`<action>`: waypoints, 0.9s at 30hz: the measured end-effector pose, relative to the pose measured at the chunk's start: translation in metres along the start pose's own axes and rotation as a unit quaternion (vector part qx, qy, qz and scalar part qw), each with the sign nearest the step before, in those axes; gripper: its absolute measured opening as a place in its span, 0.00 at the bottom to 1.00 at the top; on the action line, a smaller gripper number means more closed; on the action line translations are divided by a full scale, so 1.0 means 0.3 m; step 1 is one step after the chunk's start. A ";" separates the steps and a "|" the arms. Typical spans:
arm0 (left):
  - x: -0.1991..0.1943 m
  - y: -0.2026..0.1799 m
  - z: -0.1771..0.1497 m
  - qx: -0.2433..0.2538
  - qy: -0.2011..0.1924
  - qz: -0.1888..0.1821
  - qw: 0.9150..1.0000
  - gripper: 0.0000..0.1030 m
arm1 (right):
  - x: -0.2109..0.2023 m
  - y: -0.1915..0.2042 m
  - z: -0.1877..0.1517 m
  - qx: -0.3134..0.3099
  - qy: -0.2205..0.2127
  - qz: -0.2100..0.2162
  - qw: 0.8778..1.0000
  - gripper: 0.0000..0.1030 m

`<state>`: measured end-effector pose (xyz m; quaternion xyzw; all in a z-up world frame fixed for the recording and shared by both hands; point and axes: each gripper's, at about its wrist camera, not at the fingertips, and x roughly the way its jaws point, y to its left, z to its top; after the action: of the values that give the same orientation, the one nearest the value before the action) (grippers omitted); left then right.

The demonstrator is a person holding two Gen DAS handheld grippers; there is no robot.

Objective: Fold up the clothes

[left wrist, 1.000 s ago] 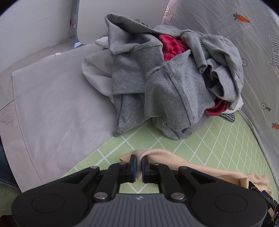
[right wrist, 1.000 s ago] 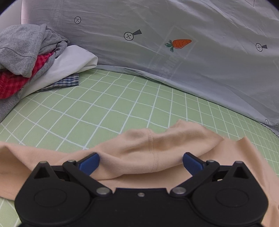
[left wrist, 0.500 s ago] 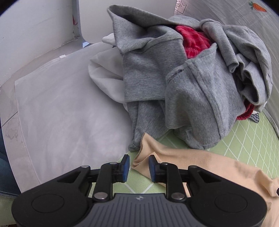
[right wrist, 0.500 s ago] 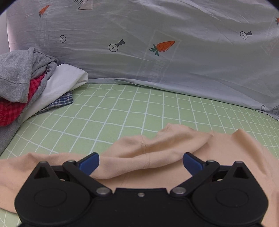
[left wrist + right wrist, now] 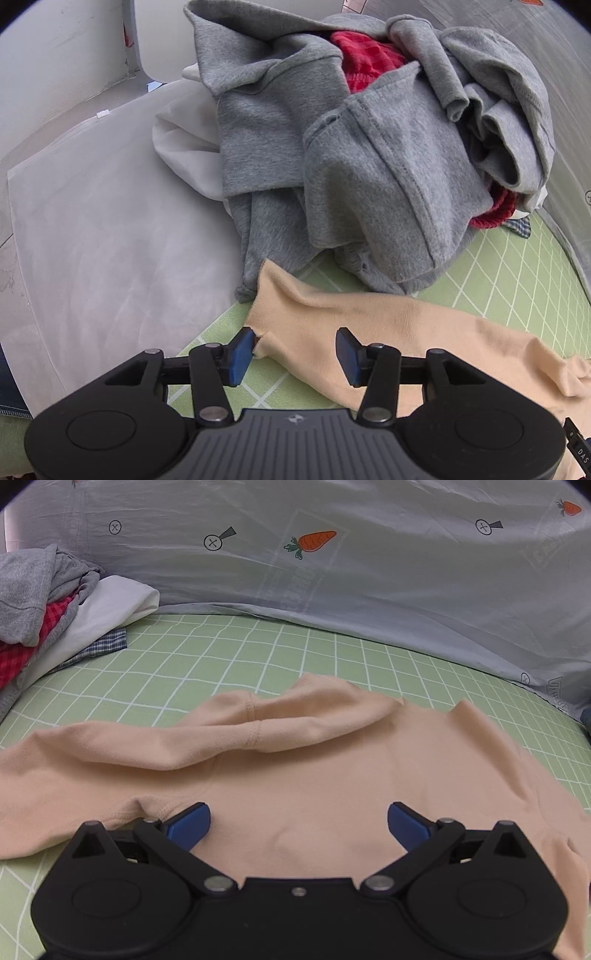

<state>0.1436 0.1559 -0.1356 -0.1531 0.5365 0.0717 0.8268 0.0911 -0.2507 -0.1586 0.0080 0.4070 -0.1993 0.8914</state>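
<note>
1. Left gripper (image 5: 295,354), black frame with blue pads: jaws are opening, about half wide, the sleeve end of the peach-beige soft knit garment (image 5: 369,332) lying loosely between them with no pad pressing on it. One corner of the cuff sits right against the left-hand pad. Risk: the fabric catches on that pad as the gripper lifts away, dragging the sleeve out of line.

2. Right gripper (image 5: 299,819), same build: jaws stand wide over the body of the garment (image 5: 332,775), holding nothing. Risk: a closing pinch here gathers both layers in mid-panel rather than at an edge, so the fold bunches.

3. Peach-beige garment, location: flat on the green mat with white grid lines (image 5: 221,657), collar away from the right gripper, one sleeve folded across the chest. Risk: a ridge stands along that sleeve; a fold made over it likely sets a crease.

4. Heap of unfolded clothes, grey fleece sweatshirt (image 5: 369,166) on top, red checked cloth (image 5: 369,62) and white cloth (image 5: 184,147) beneath: its hem lies just beside the sleeve end, possibly touching. Risk: a sleeve pulled that way slides under the heap or pulls it over.

5. Pale grey sheet with carrot print (image 5: 332,572), far edge of the mat: well apart, low risk.
</note>
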 end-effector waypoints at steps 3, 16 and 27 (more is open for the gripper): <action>0.012 0.013 -0.006 -0.008 0.009 0.006 1.000 0.47 | 0.048 -0.007 0.042 -0.020 0.001 0.015 1.000 1.00; 0.013 0.005 -0.033 0.024 -0.010 0.048 0.999 0.03 | 0.262 -0.061 0.212 0.032 0.013 0.096 0.995 1.00; -0.077 0.062 -0.134 -0.004 -0.014 0.031 0.999 0.03 | 0.094 -0.099 0.085 0.067 0.017 0.066 0.995 1.00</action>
<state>0.0940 0.1611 -0.1330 -0.1388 0.5294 0.1016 0.8307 0.1154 -0.2923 -0.1576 0.0976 0.4061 -0.1660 0.8933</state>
